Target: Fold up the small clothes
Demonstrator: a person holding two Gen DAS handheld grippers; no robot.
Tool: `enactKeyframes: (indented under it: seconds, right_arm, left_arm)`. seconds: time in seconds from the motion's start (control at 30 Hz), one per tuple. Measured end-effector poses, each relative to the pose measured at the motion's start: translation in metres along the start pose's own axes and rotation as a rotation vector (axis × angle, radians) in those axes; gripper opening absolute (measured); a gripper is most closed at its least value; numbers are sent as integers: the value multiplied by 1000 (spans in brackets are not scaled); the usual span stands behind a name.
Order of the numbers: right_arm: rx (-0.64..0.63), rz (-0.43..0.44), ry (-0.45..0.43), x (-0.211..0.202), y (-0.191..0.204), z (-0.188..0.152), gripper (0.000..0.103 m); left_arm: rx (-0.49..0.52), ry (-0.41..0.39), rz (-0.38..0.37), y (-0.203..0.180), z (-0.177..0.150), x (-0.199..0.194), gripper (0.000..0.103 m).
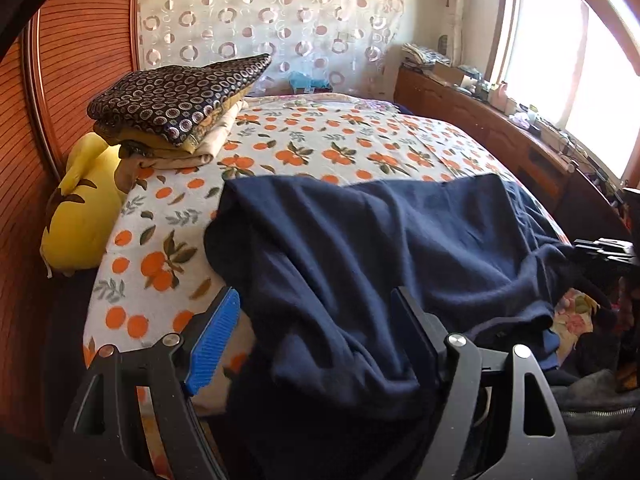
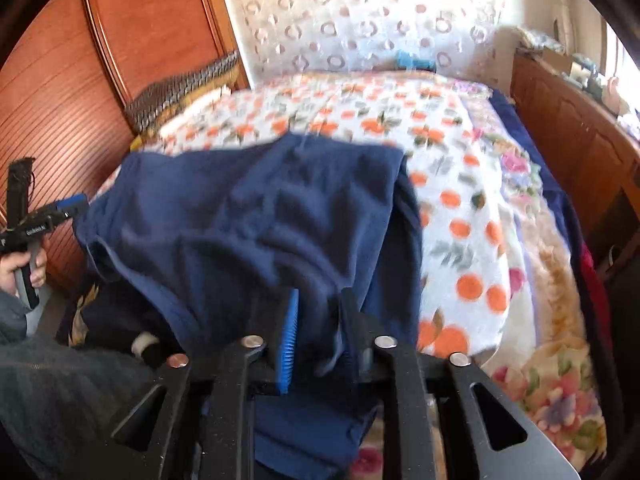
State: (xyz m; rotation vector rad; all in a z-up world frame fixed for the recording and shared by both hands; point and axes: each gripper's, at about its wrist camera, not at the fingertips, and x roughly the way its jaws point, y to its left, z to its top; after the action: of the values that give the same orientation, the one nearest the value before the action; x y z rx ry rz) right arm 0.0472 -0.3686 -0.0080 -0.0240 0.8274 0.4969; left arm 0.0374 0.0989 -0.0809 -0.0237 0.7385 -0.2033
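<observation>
A dark navy garment (image 1: 380,248) lies rumpled across the near end of the bed, its far edge fairly straight. My left gripper (image 1: 316,328) stands open wide over the garment's near left part. A fold of the cloth runs between its blue pad (image 1: 214,340) and its black finger without being pinched. In the right wrist view the same navy garment (image 2: 256,208) fills the middle. My right gripper (image 2: 320,336) is partly open, with a hanging fold of the cloth loose between its blue pad (image 2: 289,340) and the other finger. A hand (image 2: 24,268) holds the left gripper (image 2: 68,205) at the left edge.
The bed carries an orange-fruit blanket (image 1: 320,140) over a floral quilt (image 2: 552,380). A stack of folded textiles (image 1: 176,108) and a yellow plush toy (image 1: 80,216) sit at the far left by the wooden wardrobe (image 1: 80,60). A cluttered wooden ledge (image 1: 500,120) runs under the window.
</observation>
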Motion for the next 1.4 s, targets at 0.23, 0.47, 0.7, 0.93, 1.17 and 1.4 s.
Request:
enactKeyframes:
  seconds: [0.23,0.47,0.7,0.93,1.17,1.4]
  right_arm:
    - [-16,-48,-66,20,-10,39,64]
    - [24,-90,-22,84,-36,70,66]
    - [50,-85,35,116,-45,84,66]
    - [51,-98,28,116,-47,81,66]
    - [15,-60,24,110,-37,71,13]
    - [12,-7,-79,65,-27,68,10]
  left_arm:
    - [-13,-23,37,22,30,22,78]
    - [-75,18,48,48,51,62,78]
    - [-103,65,39,54,53,86,78]
    - [-103,86,27,52,53,98,78]
    - [-86,60,-46,43,50,87,29]
    - [-9,-36,-106,18,53,33,10]
